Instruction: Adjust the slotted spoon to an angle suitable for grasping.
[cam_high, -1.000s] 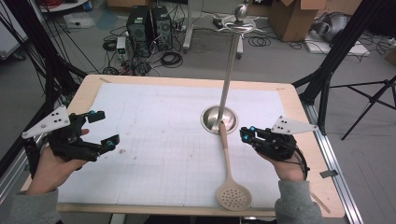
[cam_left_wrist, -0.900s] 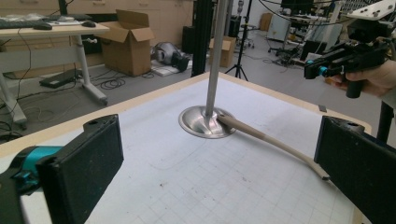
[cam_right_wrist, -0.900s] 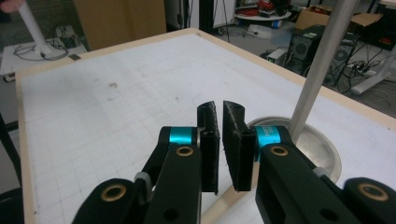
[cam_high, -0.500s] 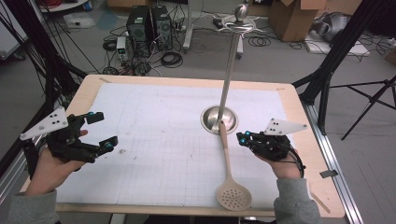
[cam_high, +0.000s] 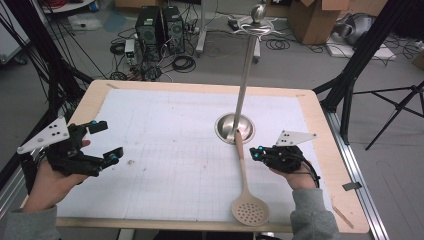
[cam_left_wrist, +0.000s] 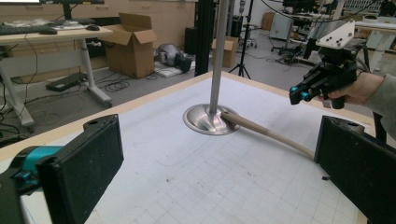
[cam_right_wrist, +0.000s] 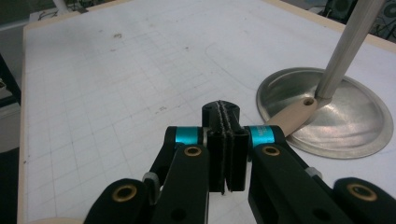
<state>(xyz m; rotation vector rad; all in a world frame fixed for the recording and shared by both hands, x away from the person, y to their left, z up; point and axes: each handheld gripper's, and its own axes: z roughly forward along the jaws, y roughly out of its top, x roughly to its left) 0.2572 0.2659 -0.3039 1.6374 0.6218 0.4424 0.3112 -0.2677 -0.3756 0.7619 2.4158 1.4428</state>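
Right gripper (cam_high: 256, 153): jaws pressed together, empty, just beside the spoon handle.
Left gripper (cam_high: 106, 143): jaws spread, empty.
Slotted spoon (cam_high: 246, 192): handle end rests on the stand base (cam_high: 223, 127).

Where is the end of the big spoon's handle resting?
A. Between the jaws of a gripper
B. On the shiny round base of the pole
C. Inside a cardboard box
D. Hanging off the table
B: the slotted spoon lies on the table, its handle tip on the metal base.
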